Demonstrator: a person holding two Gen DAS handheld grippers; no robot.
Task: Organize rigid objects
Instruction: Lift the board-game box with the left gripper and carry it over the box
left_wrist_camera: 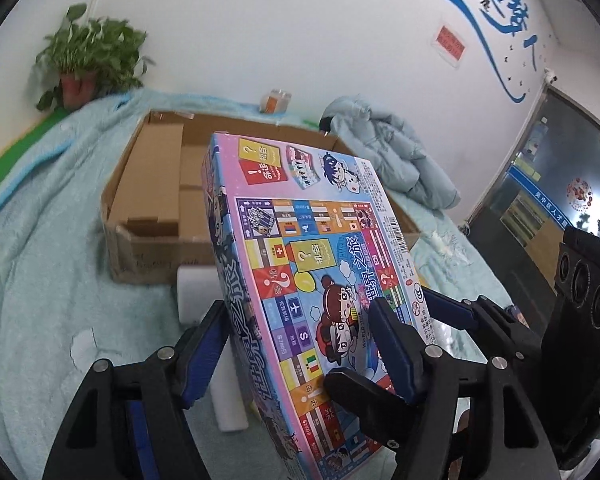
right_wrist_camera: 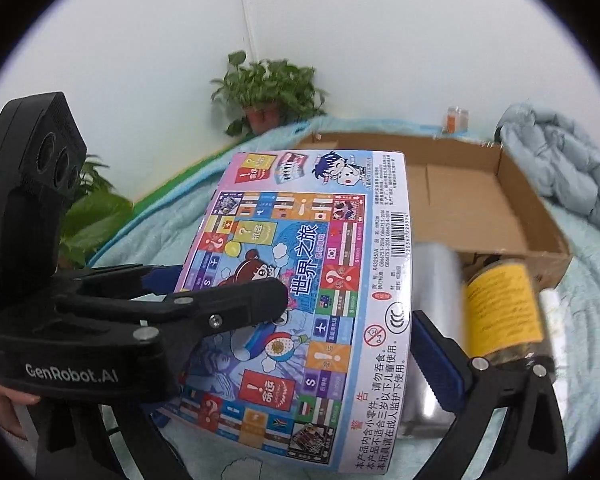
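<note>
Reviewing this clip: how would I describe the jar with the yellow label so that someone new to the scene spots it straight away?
Find the open brown cardboard box lying on the light blue quilted blanket. Just in front of the box's near wall lies the yellow-labelled jar, between a clear plastic roll and a smaller whitish roll. Among them, only the jar carries a bright yellow label with dark print.
</note>
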